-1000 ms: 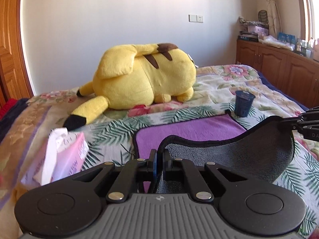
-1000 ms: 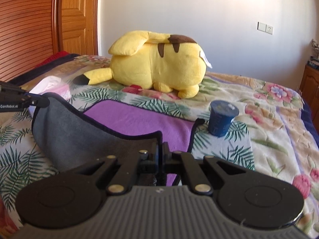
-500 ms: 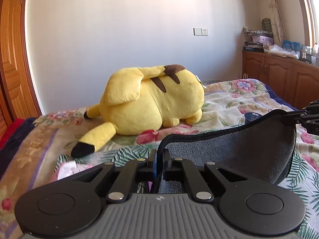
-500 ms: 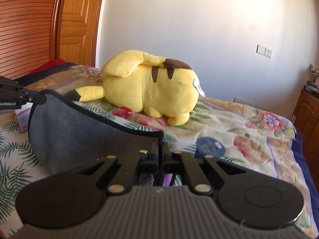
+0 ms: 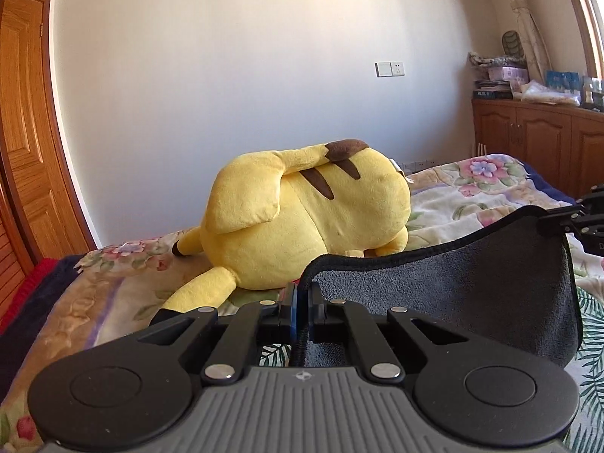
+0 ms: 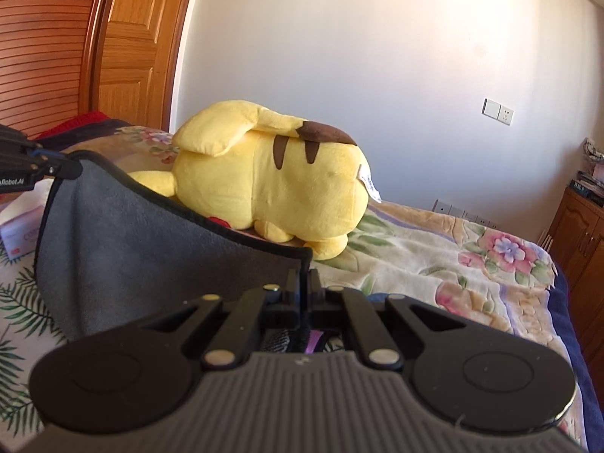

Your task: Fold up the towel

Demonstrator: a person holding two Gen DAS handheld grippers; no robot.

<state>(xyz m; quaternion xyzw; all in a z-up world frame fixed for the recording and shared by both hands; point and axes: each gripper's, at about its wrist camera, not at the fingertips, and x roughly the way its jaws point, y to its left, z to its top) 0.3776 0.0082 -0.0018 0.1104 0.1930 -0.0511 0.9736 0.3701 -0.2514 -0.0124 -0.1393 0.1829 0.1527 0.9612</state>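
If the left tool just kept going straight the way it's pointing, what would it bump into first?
Most likely the yellow plush toy lying on the bed. The left tool, shut on the grey towel, points almost straight at it, though depth is hard to judge.

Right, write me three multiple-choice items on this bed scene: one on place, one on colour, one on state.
1. Where is the yellow plush toy?
A. on the bed, beyond the towel
B. on the cabinet
C. on the floor

2. Which colour is the towel's facing side?
A. white
B. grey
C. green

3. How is the towel held?
A. lying flat, untouched
B. by one tool
C. lifted, a corner in each tool

Key: 1 A, it lies on the floral bedspread. 2 B, grey with dark trim. 3 C, the left tool and right tool each pinch a corner.
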